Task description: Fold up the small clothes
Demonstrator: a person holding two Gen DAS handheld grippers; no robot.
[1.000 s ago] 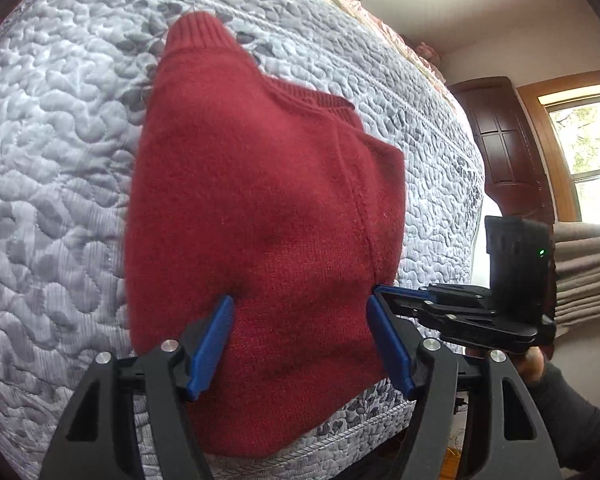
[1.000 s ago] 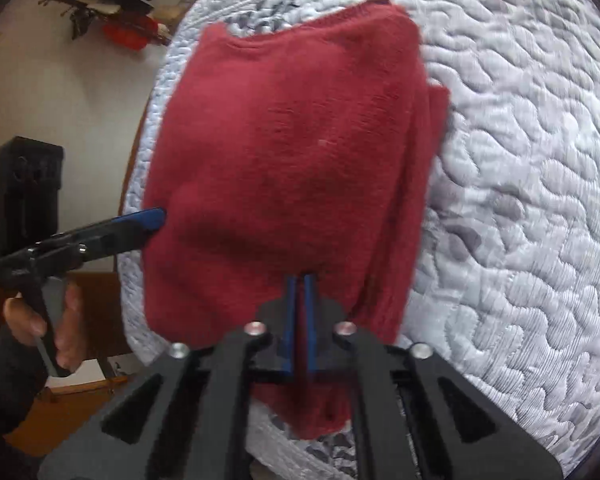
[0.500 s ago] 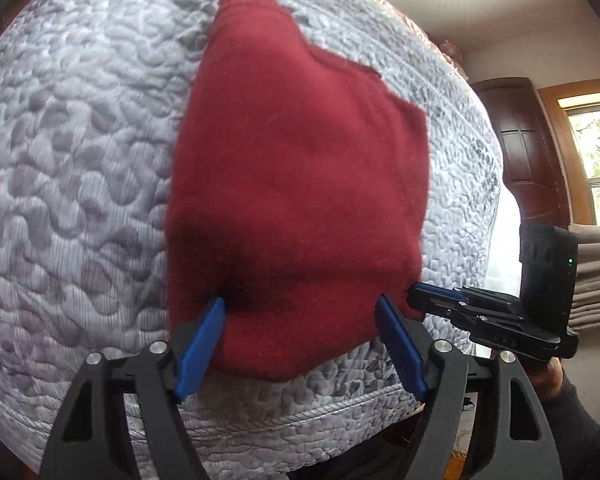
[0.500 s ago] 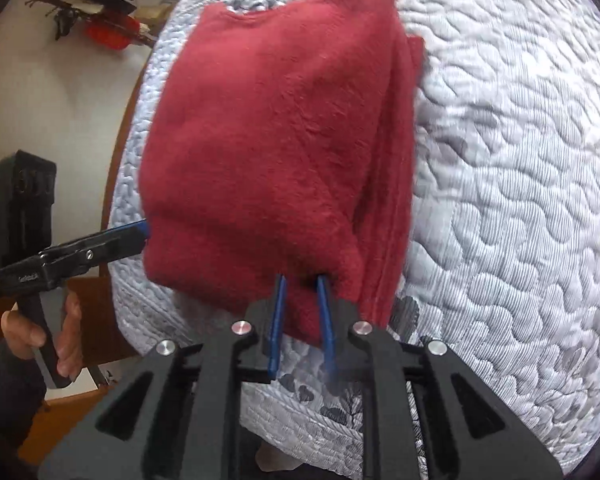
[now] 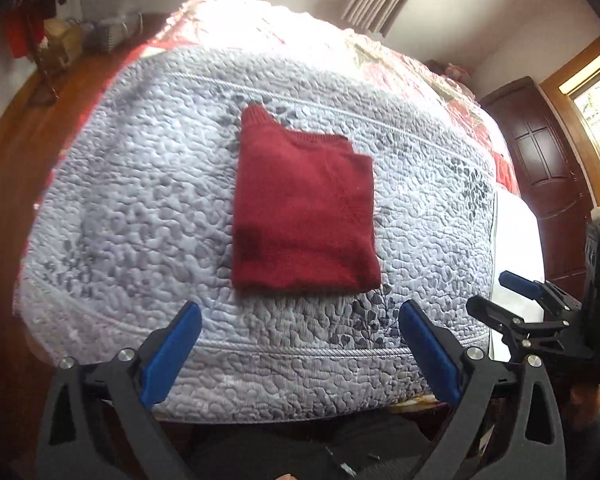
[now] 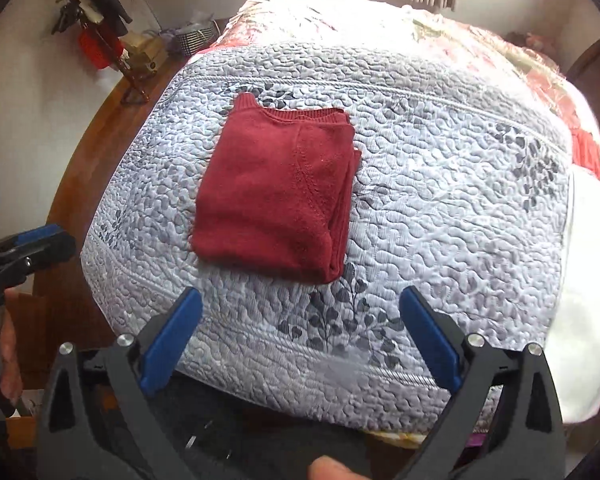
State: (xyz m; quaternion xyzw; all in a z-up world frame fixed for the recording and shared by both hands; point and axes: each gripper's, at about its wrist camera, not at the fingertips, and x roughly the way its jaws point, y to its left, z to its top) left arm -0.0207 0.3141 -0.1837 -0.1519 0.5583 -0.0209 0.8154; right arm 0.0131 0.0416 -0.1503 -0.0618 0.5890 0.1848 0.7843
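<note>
A bedroom with pale walls holds a bed (image 5: 516, 248) that fills most of both views, and everything here is placed against it. Over the bed lies a grey quilt (image 5: 140, 200) stitched in a pebbled pattern, with dark leaf prints near its front edge. Beyond the quilt, toward the far end of the bed, a red and white patterned cover (image 6: 380, 20) is washed out by strong light. To the right of the bed stands a dark wooden door (image 5: 548, 160) beside a window. To the left of the bed is a wooden floor (image 6: 100, 128) with a cluttered stand by the wall.

The red sweater (image 5: 304, 212) lies folded into a neat rectangle on the quilt, near the middle of the bed's front half, its ribbed cuff poking out at the far left corner.

The left gripper (image 5: 300, 354) hangs short of the bed's front edge, blue fingers spread wide, holding nothing. The right gripper (image 6: 300, 338) is likewise wide apart and empty, clear of the sweater.
</note>
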